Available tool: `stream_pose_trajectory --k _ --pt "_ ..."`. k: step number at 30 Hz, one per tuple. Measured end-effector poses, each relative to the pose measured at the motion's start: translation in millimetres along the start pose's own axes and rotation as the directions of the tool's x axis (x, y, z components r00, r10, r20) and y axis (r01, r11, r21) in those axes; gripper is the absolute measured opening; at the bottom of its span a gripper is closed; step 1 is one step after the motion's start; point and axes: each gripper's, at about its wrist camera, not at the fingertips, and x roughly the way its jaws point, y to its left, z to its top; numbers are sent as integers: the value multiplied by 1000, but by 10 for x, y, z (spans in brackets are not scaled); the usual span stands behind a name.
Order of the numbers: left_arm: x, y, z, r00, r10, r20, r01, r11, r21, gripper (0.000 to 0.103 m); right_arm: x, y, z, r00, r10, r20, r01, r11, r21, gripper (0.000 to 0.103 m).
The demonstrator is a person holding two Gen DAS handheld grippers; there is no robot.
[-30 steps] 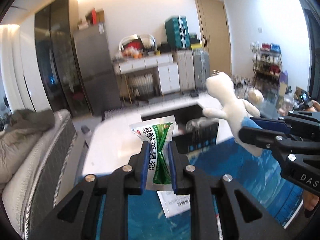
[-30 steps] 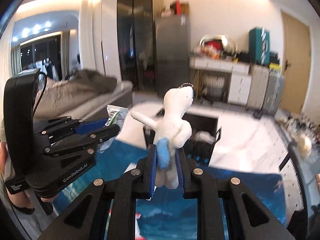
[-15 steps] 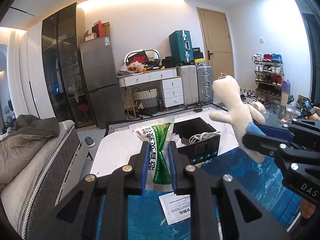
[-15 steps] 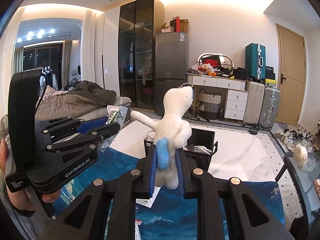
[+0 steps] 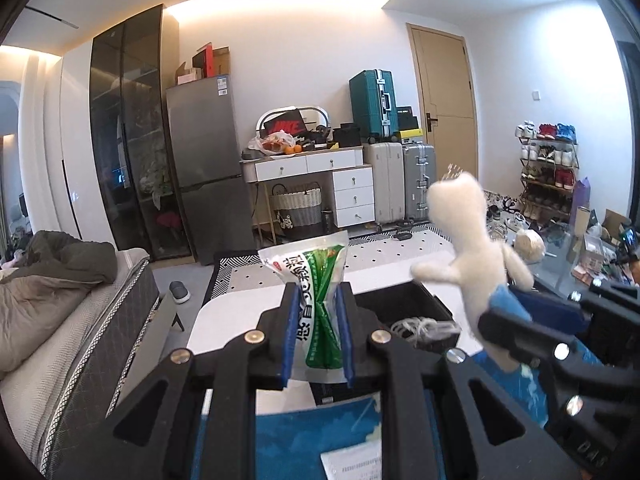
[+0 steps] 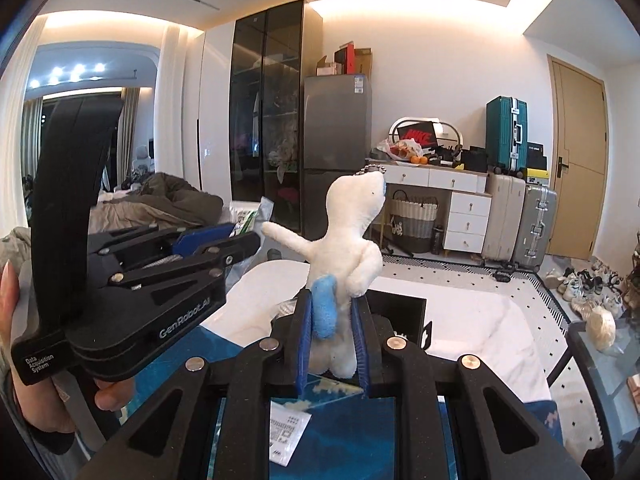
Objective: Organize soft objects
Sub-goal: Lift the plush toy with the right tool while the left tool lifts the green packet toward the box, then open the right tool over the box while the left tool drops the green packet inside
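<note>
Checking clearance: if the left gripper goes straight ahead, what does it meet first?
Probably the black open-topped storage box just beyond the left gripper, which is shut on a green-and-white plastic packet; depth is unclear.

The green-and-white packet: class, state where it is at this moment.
The green-and-white packet is pinched upright in the left gripper, above the table's near edge, left of the white plush toy.

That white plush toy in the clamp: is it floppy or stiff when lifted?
Probably fairly firm: the white plush toy stands upright above the right gripper, neck and arm unsagging. Likely light and squashy, since its body narrows between the pads. Its fuzzy cloth seems unlikely to slip.
</note>
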Motion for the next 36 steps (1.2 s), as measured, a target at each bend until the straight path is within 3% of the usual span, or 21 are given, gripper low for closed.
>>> stream_pose_trajectory --k 7,12,15,20,26,30,36 --pt "461 112 178 998 -44 -53 39 995 -94 17 305 -203 197 999 -52 -2 52 998 43 18" --pt "571 102 291 999 -52 1 52 993 -110 17 481 -299 302 999 -49 11 49 997 52 18" --pt "587 60 311 998 -53 21 54 994 -97 17 598 -400 290 999 -48 -26 50 996 76 18" --pt "823 27 287 993 -84 -87 72 988 -135 17 833 -534 317 994 -27 -109 38 994 101 18" --pt "1066 -21 186 977 -106 -184 76 984 -162 17 1143 -848 329 973 -3 -233 46 982 181 18" --pt "1185 -69 119 958 -155 -240 108 974 -197 17 1381 -949 197 937 66 -343 19 971 238 18" --pt "1360 -159 3 926 -198 -322 132 967 -216 18 1588 -1088 29 904 130 -408 7 948 317 18"
